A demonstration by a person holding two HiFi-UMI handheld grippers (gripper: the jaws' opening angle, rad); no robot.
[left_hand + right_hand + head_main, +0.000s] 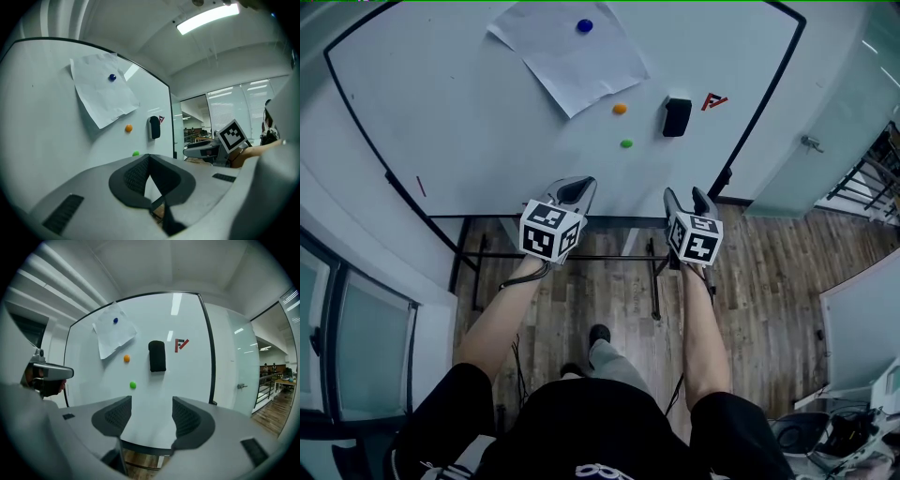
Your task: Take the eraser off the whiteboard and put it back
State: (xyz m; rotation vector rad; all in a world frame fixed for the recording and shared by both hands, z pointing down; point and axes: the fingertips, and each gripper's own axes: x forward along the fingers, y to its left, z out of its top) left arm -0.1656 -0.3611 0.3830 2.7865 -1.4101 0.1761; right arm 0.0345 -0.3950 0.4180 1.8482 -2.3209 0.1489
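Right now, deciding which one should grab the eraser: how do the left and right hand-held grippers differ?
The left hand-held gripper has its jaws shut together at the tips; the right hand-held gripper has them apart. In the head view the right one sits almost directly below the eraser, while the left one sits further to its left. Both are empty and held clear of the whiteboard.

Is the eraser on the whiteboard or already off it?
On: the eraser sits flat on the whiteboard, left of the red logo.
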